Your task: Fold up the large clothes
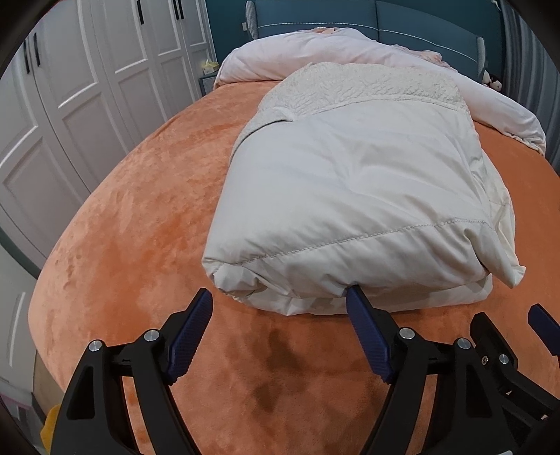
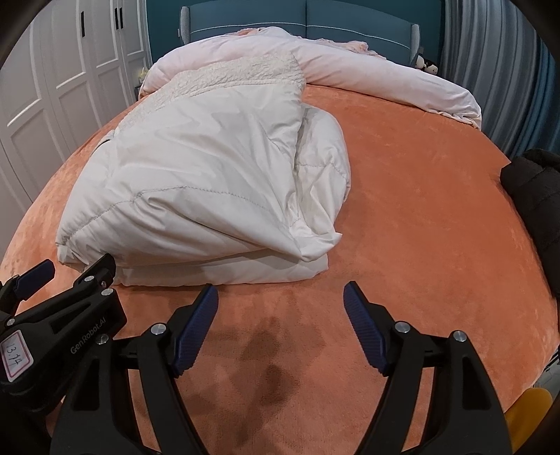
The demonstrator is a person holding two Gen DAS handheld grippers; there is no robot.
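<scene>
A white padded coat [image 1: 357, 196] with a fleecy lining lies folded into a thick bundle on the orange bed [image 1: 147, 217]. It also shows in the right wrist view [image 2: 196, 182]. My left gripper [image 1: 280, 297] is open at the bundle's near edge; its right finger [image 1: 357, 301] touches the folded hem, its left finger lies beside the bundle. My right gripper [image 2: 280, 294] is open and empty over the bedspread [image 2: 420, 210], just in front of the bundle's right corner. The left gripper's body shows in the right wrist view [image 2: 63, 280].
A pale pink duvet [image 1: 350, 52] is heaped at the blue headboard [image 2: 350, 14]. White wardrobe doors [image 1: 87, 87] stand on the left. A black garment [image 2: 535, 196] lies at the bed's right edge, by grey curtains [image 2: 490, 70].
</scene>
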